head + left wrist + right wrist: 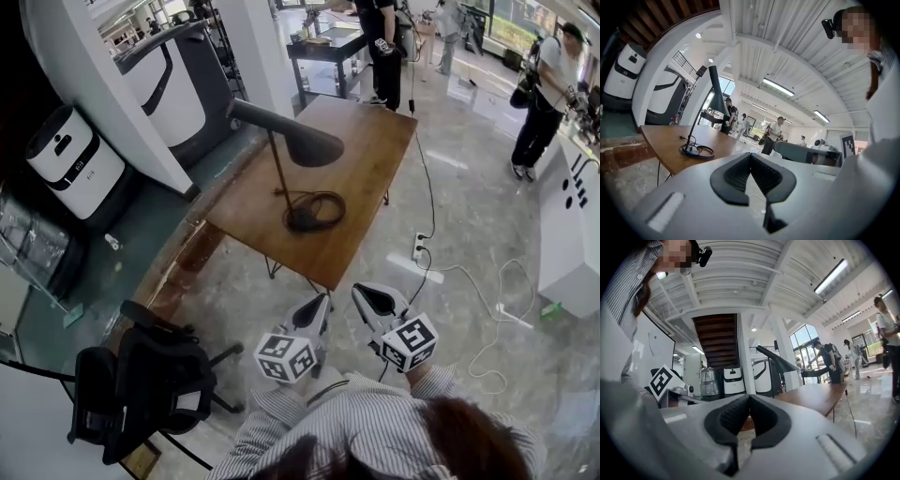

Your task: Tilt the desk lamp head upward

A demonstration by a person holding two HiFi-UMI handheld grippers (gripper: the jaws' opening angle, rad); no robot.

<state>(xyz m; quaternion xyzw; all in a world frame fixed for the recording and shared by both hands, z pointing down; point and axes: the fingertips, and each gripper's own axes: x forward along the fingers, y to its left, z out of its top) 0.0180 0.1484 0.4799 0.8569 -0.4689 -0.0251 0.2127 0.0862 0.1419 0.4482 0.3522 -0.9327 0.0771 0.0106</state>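
Desk lamp (pixel 300 142) stands on the wooden tabletop (pixel 370 159), with its round base (pixel 302 221) toward the near edge, the cord (pixel 328 202) coiled at the base and the dark cone head angled downward. I have both tools off the tabletop, over the floor just past its near corner, well apart from the lamp and touching nothing. My left tool (pixel 317 309) has its jaws pressed together with nothing between them; my right tool (pixel 373 302) is likewise closed and empty. From the left tool the lamp sits ahead and to the left; from the right tool, ahead and slightly right.
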